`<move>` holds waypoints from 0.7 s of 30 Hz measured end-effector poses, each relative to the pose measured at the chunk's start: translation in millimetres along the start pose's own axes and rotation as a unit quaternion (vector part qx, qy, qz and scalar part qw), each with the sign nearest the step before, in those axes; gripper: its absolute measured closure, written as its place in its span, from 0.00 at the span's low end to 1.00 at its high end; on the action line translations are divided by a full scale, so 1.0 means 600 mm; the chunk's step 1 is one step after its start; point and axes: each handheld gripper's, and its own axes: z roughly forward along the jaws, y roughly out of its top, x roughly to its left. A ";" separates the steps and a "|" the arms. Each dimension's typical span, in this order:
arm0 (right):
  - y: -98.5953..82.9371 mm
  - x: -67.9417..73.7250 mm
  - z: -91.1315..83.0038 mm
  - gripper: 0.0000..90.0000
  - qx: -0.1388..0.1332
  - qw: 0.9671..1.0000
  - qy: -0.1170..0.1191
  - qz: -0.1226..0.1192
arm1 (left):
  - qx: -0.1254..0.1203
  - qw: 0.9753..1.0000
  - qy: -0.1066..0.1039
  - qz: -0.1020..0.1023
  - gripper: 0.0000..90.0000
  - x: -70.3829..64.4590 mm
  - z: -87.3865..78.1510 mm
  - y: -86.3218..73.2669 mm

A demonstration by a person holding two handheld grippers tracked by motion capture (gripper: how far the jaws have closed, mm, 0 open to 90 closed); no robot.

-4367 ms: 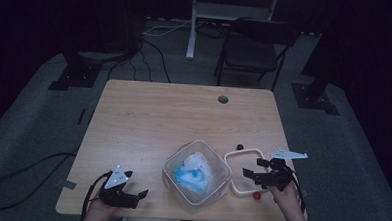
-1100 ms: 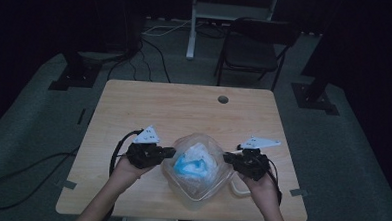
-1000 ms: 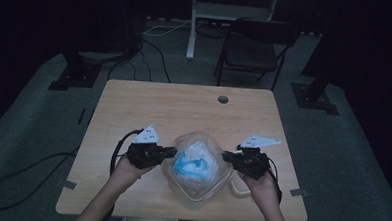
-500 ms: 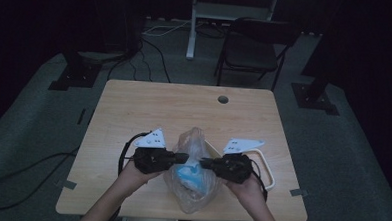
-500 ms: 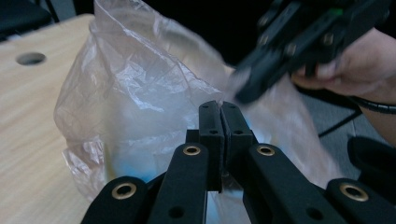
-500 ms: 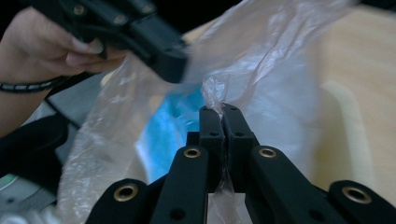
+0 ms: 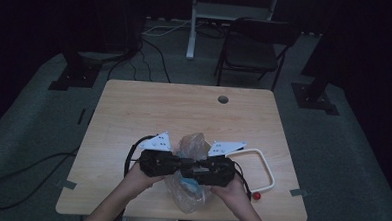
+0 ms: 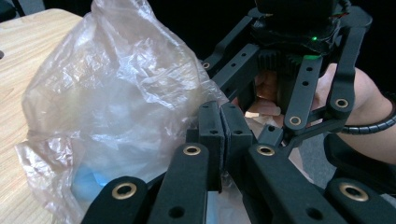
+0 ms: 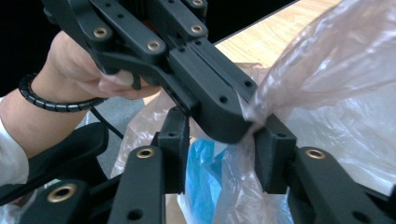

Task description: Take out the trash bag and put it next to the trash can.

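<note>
A crumpled clear plastic bag [image 7: 193, 144] with something blue [image 7: 191, 183] inside sits at the table's near middle. Both grippers meet over it, tip to tip. My left gripper [image 7: 183, 166] comes from the left and is shut on a fold of the bag's film [image 8: 107, 93]; its own view shows the pads [image 8: 211, 135] pressed together on the plastic. My right gripper [image 7: 193, 168] comes from the right and stands open [image 9: 223, 149], its two fingers straddling the left gripper's closed tips [image 9: 231, 123] and the pinched film [image 9: 336, 70]. The blue contents [image 9: 201, 172] hang below.
A white rounded rectangular frame [image 7: 267, 169] lies flat right of the bag, with a small red ball [image 7: 256, 196] near the front edge. The wooden table [image 7: 184, 110] has a cable hole [image 7: 223, 99] at the back. A folding chair [image 7: 252, 48] stands beyond the table.
Both grippers moved inward from the bag's sides and now meet at its middle. The bag has bunched up narrower and taller, and the white frame lies uncovered.
</note>
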 end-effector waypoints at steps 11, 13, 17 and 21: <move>0.003 0.002 0.010 0.88 0.024 0.999 -0.017 -0.021 | -0.013 1.000 -0.021 -0.019 0.99 0.012 -0.009 -0.003; 0.002 0.001 0.011 0.92 0.028 0.999 -0.020 -0.026 | -0.023 0.999 -0.034 -0.030 0.91 0.016 -0.012 -0.003; 0.001 -0.001 0.012 0.99 0.036 0.999 -0.032 -0.025 | -0.033 0.999 -0.016 -0.030 0.85 0.014 -0.018 -0.002; 0.001 -0.007 0.010 0.99 0.038 0.998 -0.038 -0.017 | -0.027 0.999 0.000 -0.019 0.78 0.008 -0.023 0.000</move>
